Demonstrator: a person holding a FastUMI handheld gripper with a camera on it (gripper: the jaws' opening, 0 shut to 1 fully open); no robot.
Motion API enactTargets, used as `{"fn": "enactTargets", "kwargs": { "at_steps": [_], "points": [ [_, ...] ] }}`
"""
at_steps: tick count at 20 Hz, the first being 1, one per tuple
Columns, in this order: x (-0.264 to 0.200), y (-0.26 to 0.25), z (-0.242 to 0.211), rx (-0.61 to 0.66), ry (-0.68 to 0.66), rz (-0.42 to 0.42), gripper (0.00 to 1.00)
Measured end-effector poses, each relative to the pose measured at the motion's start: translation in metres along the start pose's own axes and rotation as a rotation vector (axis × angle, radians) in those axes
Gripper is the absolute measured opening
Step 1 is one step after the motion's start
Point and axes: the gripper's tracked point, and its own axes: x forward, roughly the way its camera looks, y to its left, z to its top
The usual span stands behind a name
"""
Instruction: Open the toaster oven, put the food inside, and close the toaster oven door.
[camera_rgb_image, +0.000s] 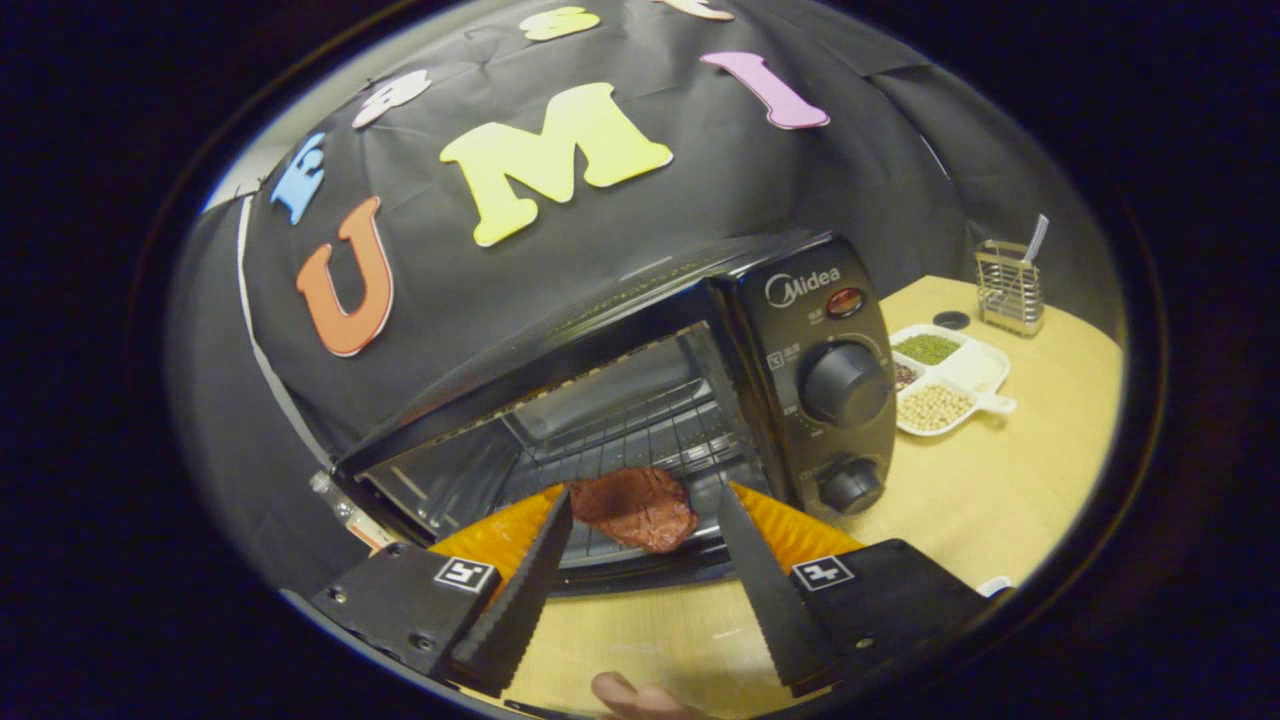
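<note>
Gripper fingers stood spread, piece of meat between the tips, at the open toaster oven on the wooden table.

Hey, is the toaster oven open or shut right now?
Open: the toaster oven shows its wire rack uncovered, meat at its mouth between the open hand-held gripper fingers.
</note>
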Motion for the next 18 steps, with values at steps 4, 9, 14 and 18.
{"fn": "enactTargets", "kwargs": {
  "at_steps": [4, 9, 14, 18],
  "points": [
    [-0.047, -0.002, -0.002, -0.119, -0.043, -0.029, 0.95],
    [-0.1, 0.007, -0.033, -0.188, -0.046, -0.016, 0.98],
    [-0.13, 0.011, -0.094, -0.307, 0.042, -0.029, 0.98],
    [-0.139, 0.011, -0.156, -0.33, 0.194, -0.03, 0.99]
  ]
}}
